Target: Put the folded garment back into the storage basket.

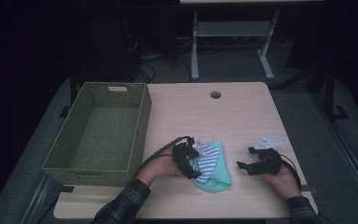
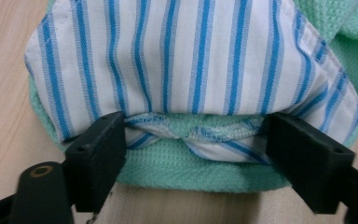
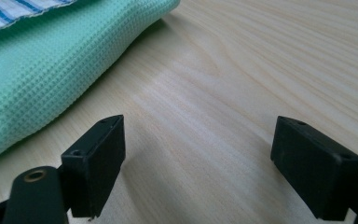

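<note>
A mint-green waffle cloth lies folded on the wooden table near its front edge. A white cloth with blue stripes rests on top of it. My left gripper is at the pile's left side. In the left gripper view its jaws stand wide, with the bunched edges of the striped cloth and the green cloth between them, unpressed; the left gripper is open. To the right of the pile, my right gripper hovers low over bare wood, open and empty, the green cloth at its left.
An empty olive woven basket stands on the table's left part, close to my left forearm. A round cable hole sits at the table's back. Another desk's grey legs stand on the dark floor beyond.
</note>
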### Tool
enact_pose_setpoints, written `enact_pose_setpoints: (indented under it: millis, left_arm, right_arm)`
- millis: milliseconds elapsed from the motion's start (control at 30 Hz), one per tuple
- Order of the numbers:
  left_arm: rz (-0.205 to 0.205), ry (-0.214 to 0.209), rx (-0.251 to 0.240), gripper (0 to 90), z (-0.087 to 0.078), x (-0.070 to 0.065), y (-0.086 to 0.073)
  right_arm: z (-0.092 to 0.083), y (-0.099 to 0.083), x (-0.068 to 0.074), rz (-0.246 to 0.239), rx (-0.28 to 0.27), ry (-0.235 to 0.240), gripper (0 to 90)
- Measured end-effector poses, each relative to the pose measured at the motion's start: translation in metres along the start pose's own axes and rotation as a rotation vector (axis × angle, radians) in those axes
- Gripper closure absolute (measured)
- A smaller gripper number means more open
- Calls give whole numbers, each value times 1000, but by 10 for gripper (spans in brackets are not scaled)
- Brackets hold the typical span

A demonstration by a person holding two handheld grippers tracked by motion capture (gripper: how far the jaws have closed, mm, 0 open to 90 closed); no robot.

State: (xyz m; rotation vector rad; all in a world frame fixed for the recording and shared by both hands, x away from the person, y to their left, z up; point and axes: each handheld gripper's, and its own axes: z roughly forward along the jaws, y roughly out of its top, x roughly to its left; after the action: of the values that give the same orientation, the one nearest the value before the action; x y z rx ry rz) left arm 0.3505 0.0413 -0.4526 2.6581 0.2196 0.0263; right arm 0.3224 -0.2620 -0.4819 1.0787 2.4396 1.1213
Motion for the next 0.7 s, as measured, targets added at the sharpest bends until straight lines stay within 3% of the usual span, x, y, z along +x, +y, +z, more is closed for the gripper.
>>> enact_pose_setpoints:
  millis: [367,700]
  left_arm:
    - [-7,-4,2,451,-5,-2,1]
    - [-23,-29,15,746,-7,-4,3]
  right_arm:
    - [0,0,-1,6,-3,3,172]
    - [0,0,-2,22,-9,2,170]
